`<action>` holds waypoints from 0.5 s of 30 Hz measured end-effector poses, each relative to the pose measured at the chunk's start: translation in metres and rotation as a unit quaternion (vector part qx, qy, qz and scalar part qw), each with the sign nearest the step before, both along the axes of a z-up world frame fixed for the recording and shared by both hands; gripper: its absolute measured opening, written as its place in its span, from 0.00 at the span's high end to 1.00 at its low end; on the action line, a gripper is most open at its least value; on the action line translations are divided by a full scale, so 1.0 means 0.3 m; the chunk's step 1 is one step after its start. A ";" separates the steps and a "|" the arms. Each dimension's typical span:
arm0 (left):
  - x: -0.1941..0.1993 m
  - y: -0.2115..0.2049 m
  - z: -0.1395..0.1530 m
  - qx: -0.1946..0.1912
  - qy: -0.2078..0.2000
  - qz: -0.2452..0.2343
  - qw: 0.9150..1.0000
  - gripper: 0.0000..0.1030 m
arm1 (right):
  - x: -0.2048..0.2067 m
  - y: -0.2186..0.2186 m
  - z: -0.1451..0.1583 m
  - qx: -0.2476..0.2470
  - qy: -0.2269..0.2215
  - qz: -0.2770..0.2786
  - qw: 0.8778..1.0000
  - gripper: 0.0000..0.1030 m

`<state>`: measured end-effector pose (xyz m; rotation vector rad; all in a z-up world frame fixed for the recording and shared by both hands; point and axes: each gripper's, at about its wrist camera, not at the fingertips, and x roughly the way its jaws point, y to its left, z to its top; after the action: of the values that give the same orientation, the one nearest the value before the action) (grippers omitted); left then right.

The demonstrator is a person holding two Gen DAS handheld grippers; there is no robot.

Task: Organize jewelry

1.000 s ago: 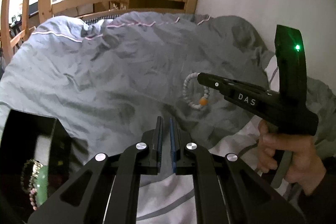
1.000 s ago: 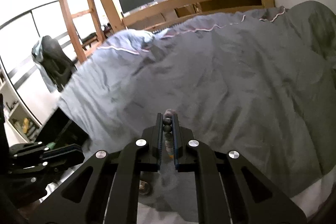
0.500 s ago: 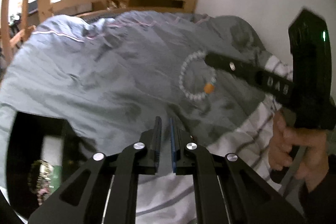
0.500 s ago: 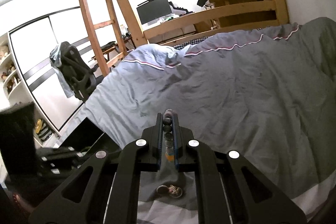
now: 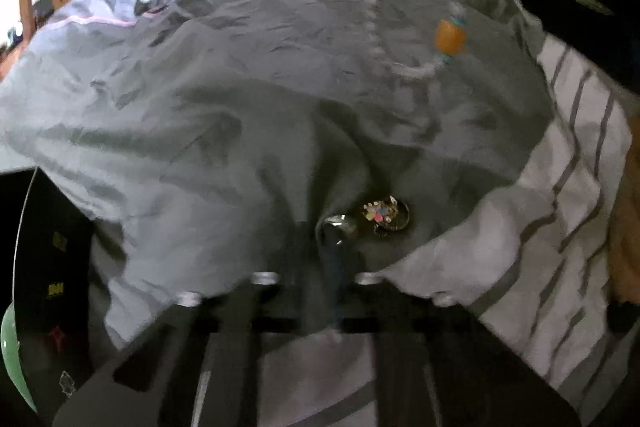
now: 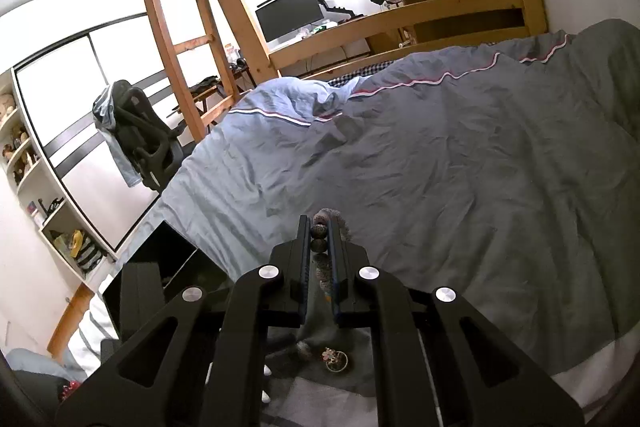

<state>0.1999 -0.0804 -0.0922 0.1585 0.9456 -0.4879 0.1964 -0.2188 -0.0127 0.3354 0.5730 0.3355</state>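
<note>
Your right gripper point(image 6: 320, 239) pinched the pale grey beaded bracelet with an orange bead point(image 5: 450, 35), dangling upper right; the round decorated brooch point(image 5: 386, 213) lay on the grey duvet point(image 5: 224, 99), just beyond your blurred left gripper point(image 5: 320, 259), seemingly closed, nearer

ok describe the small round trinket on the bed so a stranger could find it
Start at the grey duvet and follow it to its near edge, where the striped sheet begins. In a dark fold there lies the round trinket: a dark disc with pink and pale charms, unlike the bead bracelet hanging above.
</note>
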 end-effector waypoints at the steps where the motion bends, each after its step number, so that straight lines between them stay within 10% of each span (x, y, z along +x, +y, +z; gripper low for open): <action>1: 0.000 0.012 0.018 -0.009 -0.004 0.003 1.000 0.96 | 0.001 0.000 -0.002 0.000 0.000 -0.001 1.000 0.91; 10: -0.046 0.007 0.102 -0.040 -0.021 -0.032 0.998 0.97 | 0.001 0.000 -0.003 0.001 0.000 -0.002 1.000 0.91; 15: -0.071 -0.063 0.030 -0.002 -0.017 -0.053 0.998 0.64 | 0.000 -0.001 -0.007 0.001 0.003 -0.002 1.000 0.91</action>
<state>0.1787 -0.0992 -0.0832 0.2132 0.9062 -0.5838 0.1964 -0.2192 -0.0148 0.3392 0.5788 0.3311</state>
